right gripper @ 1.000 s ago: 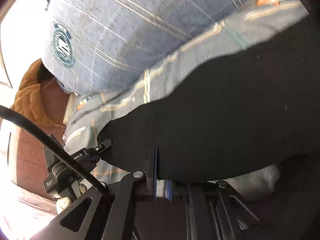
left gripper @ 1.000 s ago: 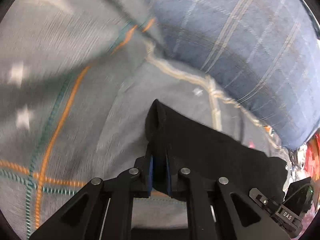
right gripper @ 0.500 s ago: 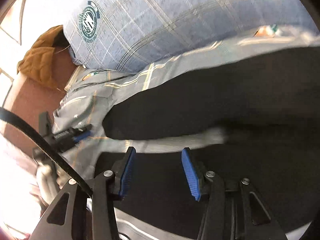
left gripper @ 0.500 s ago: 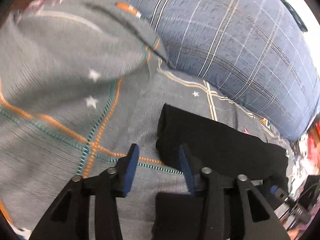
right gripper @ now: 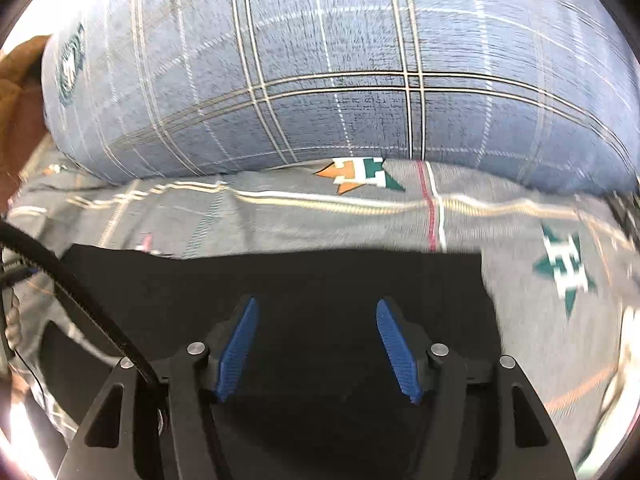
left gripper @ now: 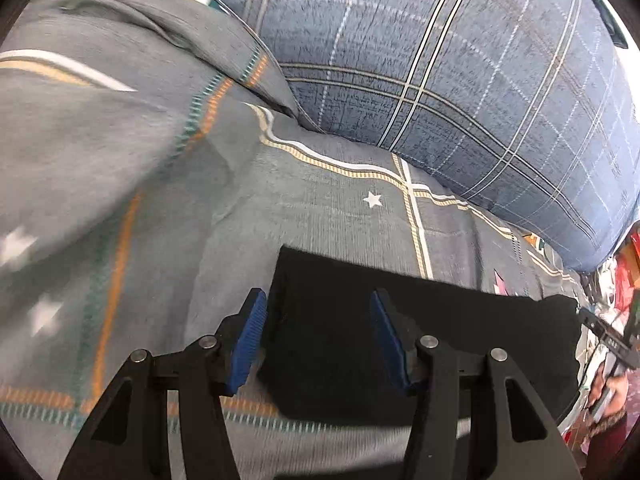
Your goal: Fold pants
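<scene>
The black pants (left gripper: 420, 340) lie folded flat on the grey patterned bedsheet (left gripper: 320, 208). My left gripper (left gripper: 318, 320) hovers over their left end, jaws opening, blue pads apart and not pressing on the cloth. In the right wrist view the same black pants (right gripper: 320, 280) fill the lower middle, their far edge straight. My right gripper (right gripper: 316, 324) hangs above them, jaws opening, nothing pinched between the pads. At the right edge of the left wrist view part of the other gripper (left gripper: 612, 344) shows.
A big blue plaid pillow (left gripper: 460, 80) lies just behind the pants, also filling the top of the right wrist view as the pillow (right gripper: 340, 72). A grey patterned quilt (left gripper: 100, 100) bulges at the left. A black cable (right gripper: 80, 300) crosses the right view's left side.
Both grippers were shut on the black pants a second ago; they have let go and opened. The pants now lie flat, and both grippers have pulled back and risen above them.
</scene>
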Demonstrator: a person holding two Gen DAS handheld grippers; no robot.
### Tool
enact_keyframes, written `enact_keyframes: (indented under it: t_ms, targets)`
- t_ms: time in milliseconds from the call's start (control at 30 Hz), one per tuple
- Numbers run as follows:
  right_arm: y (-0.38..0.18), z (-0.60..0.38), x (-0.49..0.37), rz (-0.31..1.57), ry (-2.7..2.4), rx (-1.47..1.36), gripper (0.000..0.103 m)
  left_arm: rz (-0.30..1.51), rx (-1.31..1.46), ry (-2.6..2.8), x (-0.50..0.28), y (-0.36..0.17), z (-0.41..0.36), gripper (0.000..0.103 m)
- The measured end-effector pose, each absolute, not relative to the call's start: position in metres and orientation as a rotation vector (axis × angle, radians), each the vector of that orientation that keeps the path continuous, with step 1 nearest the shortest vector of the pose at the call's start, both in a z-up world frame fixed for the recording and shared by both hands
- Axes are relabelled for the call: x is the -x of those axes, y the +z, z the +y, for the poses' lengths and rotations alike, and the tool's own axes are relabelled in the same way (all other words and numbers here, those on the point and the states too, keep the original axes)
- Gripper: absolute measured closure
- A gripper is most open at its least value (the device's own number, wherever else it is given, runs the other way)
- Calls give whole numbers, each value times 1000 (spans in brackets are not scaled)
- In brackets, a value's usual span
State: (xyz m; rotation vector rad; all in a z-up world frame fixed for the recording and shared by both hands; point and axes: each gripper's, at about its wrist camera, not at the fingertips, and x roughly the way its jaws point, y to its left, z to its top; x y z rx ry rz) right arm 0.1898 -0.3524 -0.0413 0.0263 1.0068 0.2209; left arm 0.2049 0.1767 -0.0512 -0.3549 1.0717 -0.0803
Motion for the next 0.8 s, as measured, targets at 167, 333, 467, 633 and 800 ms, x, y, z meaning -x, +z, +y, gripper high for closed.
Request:
enact_keyframes:
  t_ms: [167, 333, 467, 633, 800]
  targets:
    - [-64, -342, -237, 1099, 321, 38, 36, 1103, 367, -116, -226, -71, 177, 50]
    - [-83, -335, -251, 1142, 386, 101, 33, 1099, 344, -180, -229, -75, 168, 39]
    - [-83, -333, -249, 1152, 417, 157, 33, 1109, 330, -210, -232, -74, 160, 37]
    - [-85, -320, -237, 1134, 419, 250, 40, 1140, 144, -153, -231, -74, 135, 85]
    - [-78, -311, -229, 1131, 436, 242, 95, 1125, 134, -136, -232, -67, 133, 96]
